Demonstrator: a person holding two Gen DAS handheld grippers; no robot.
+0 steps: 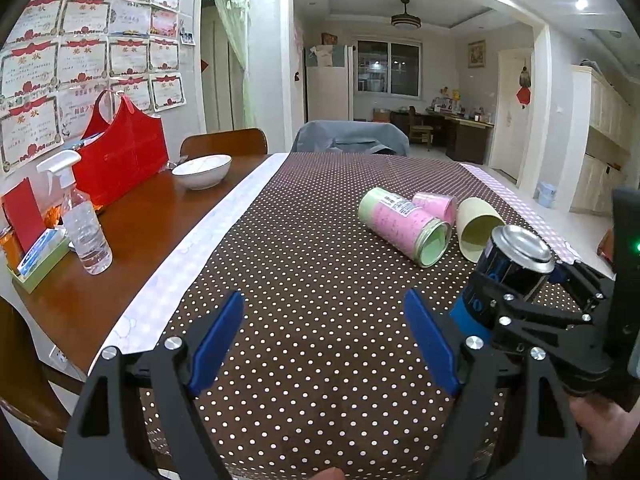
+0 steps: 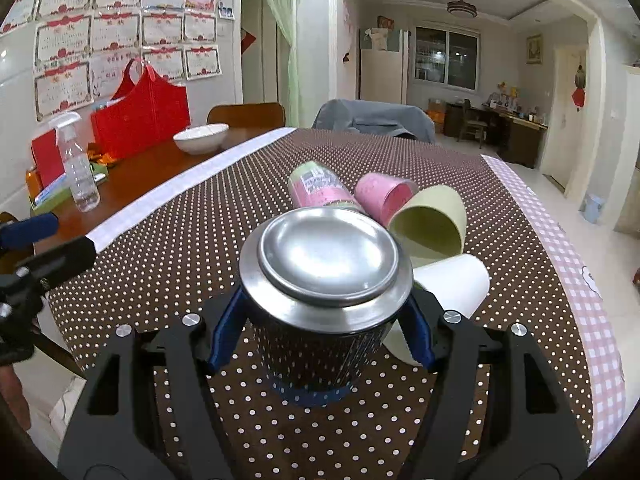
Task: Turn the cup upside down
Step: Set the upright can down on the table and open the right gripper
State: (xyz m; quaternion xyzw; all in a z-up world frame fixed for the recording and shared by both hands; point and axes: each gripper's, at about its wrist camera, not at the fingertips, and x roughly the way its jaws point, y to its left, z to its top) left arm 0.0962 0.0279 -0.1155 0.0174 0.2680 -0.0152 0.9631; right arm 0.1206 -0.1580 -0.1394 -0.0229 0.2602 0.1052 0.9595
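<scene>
Right gripper (image 2: 322, 332) jaws clamp the dark cup (image 2: 320, 300) above the table (image 2: 180, 240), steel base uppermost, axis tilted; only the left view shows the left gripper (image 1: 324, 340) jaws open, empty.

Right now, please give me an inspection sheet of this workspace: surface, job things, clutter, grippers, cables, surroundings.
Surface: brown dotted tablecloth over a wooden table.
Job things: dark metal cup held with its steel base up; pink-green tin, pink cup, cream cup and white cup lie on their sides.
Clutter: white bowl, spray bottle, red bag.
Grippers: left gripper open, empty; right gripper shut on the cup.
Cables: nothing seen.
Surroundings: certificates on the wall, chair behind the table.
</scene>
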